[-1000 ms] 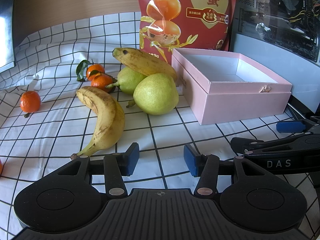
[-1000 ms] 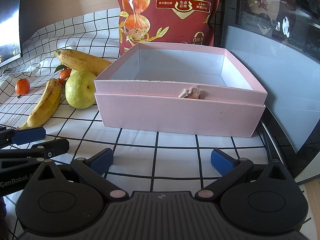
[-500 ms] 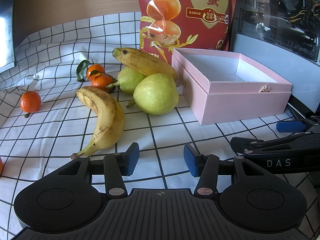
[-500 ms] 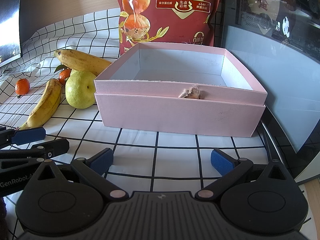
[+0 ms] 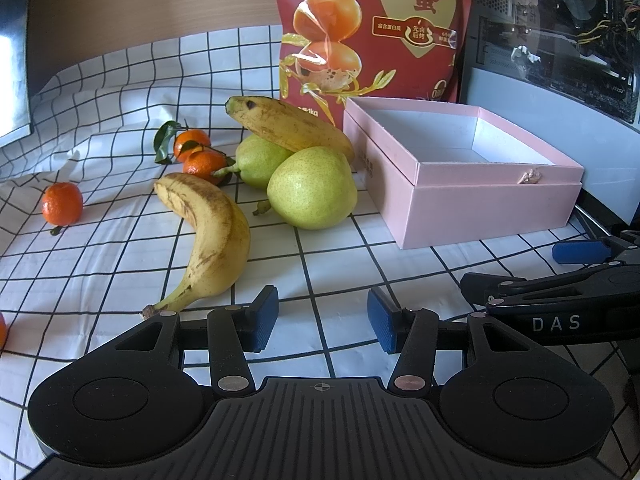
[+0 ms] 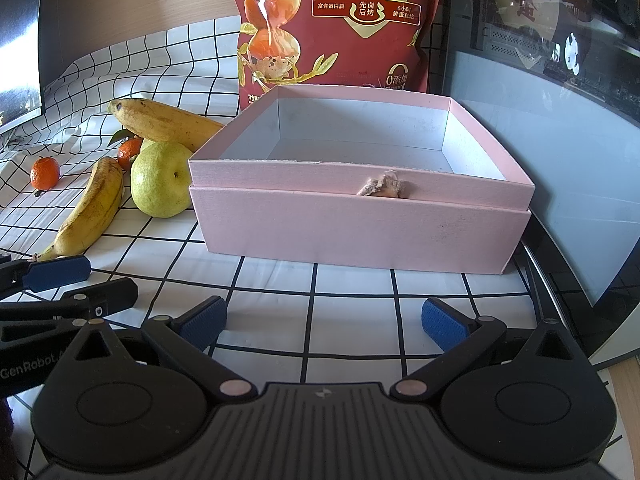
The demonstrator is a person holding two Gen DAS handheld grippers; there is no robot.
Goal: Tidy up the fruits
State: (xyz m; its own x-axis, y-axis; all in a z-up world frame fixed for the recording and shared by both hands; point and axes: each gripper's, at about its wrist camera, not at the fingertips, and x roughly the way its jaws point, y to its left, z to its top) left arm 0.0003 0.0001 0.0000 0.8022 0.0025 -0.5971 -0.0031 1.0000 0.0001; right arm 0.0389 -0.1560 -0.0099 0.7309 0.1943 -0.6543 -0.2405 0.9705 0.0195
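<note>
Left hand-held gripper hangs low over the checked cloth on the table, its blue pads apart with only cloth between them. In this left wrist view the near banana lies just ahead and to the left, its stem end close to the left pad. Beyond it the near pear sits just beside the pink box, apart from its wall. A second pear lies behind, with the far banana resting across both pears. Two leafy mandarins sit touching each other left of the pears, and a lone mandarin lies well apart further left. A red snack bag stands behind the box. The right hand-held gripper shows at the right edge, seen side-on.

From the right wrist view, the right hand-held gripper has its pads spread wide, holding nothing, and faces the pink box, which is open with a bare white inside. A small frayed tag sits on its front rim. Left of the box are the near pear, the near banana, the far banana and the lone mandarin. The left hand-held gripper reaches in at the left edge.
</note>
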